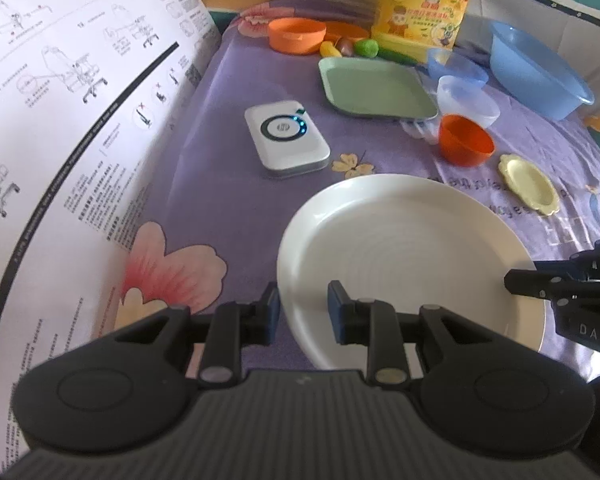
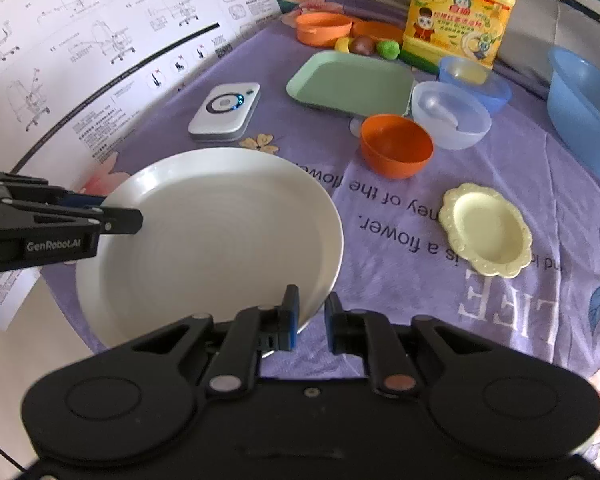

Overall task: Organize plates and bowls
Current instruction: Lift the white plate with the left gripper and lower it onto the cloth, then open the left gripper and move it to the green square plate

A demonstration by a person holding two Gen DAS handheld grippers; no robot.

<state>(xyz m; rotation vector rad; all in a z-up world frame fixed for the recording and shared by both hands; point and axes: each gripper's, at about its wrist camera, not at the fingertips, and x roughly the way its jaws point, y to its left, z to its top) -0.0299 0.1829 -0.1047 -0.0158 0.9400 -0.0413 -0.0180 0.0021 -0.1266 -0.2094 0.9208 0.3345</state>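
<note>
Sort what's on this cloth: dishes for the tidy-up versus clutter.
For the job: white plate, green tray, orange bowl, yellow scalloped dish, clear bowl.
Just lying about: detergent jug, white device, instruction sheet, toy fruit.

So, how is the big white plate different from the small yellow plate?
The white plate is much larger than the yellow plate. The white plate has a plain round rim, the yellow plate a scalloped one. The white plate is gripped at its rim by the left gripper and the right gripper, while the yellow plate lies untouched on the purple cloth. Both are empty and face up.
</note>
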